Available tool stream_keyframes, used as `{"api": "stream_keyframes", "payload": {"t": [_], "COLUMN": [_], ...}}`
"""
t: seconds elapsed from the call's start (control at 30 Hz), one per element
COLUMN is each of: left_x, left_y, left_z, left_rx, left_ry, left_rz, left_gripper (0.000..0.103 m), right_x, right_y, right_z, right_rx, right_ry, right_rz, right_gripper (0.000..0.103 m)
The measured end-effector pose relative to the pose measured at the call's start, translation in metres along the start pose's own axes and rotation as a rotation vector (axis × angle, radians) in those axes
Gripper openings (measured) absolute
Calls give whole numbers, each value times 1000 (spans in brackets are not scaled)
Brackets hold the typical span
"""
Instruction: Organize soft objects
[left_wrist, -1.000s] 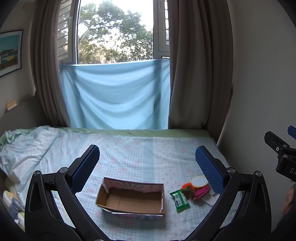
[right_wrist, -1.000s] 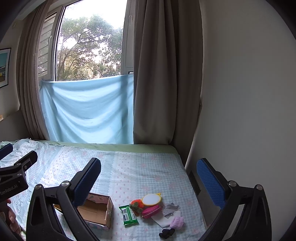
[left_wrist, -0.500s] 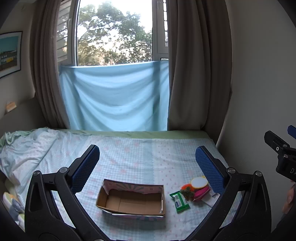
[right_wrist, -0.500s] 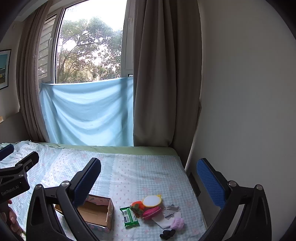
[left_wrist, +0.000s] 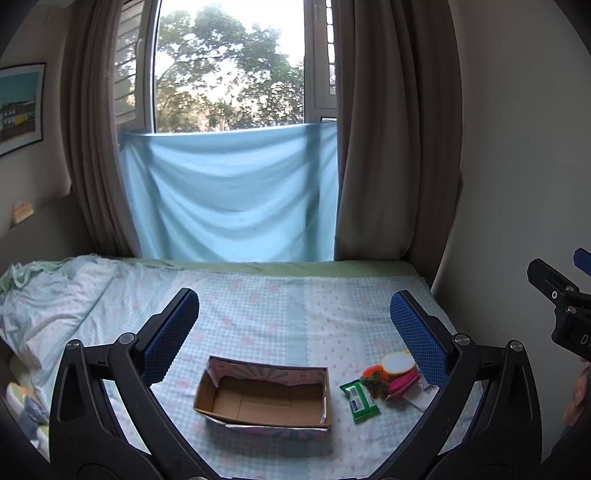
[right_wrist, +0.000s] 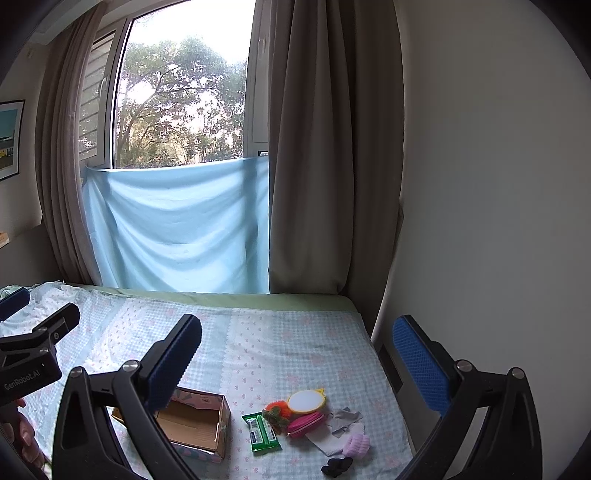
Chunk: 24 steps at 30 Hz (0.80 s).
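1. Left wrist view: bedroom with a checked bedspread, brown curtains and a pale blue sheet hung across the window.
2. Same view: left gripper held above the bed, blue-padded fingers spread wide, gripping nothing.
3. Open cardboard box lying on the bedspread at 6 o'clock, low between the fingers, nothing visible inside.
4. Green wipes packet just beside the box at its 3 o'clock, apart from it.
5. Orange fuzzy item, round yellow-rimmed pad and pink pouch clustered at 4 o'clock, partly hidden behind the right-hand finger.
6. Right gripper showing at 3 o'clock at the frame edge; finger spread not readable from here.
7. Right wrist view: same bed against a plain wall, right gripper fingers wide apart and holding nothing.
8. Box at 7 o'clock, partly behind the left-hand finger.
9. Packet, orange item, round pad and pouch near 6 o'clock.
10. Grey cloth scrap, white cloth, pink knitted piece and small black item at 5 o'clock, close together.
11. Left gripper at 9 o'clock at the frame edge.
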<state>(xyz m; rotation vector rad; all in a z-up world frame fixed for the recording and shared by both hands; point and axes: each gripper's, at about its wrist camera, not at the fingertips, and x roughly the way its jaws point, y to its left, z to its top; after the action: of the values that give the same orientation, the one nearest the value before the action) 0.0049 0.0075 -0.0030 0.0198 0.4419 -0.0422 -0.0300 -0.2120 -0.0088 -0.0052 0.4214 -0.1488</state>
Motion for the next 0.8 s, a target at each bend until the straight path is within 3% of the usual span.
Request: {"api": "stream_keyframes", "payload": {"t": [0.2,0.4,0.6,0.8], "left_x": [10,46,96,159], "left_y": [0,-2,-26,-72], "left_z": [0,-9,-38,-89], "left_rx": [2,-2,1,-25], "left_ry": [32,115,228,374], "left_rz": [-5,-30,-52,-50], "left_gripper": [103,103,103,103], "right_x": [11,42,103,183], "right_y": [-3,-12,-38,-65], "right_z": [0,-6,-25,-51], "right_rx": [8,21,64,90], "right_ry": [35,103,211,314], "right_rz": [-11,-27,13,63], "right_gripper": [103,103,103,103]}}
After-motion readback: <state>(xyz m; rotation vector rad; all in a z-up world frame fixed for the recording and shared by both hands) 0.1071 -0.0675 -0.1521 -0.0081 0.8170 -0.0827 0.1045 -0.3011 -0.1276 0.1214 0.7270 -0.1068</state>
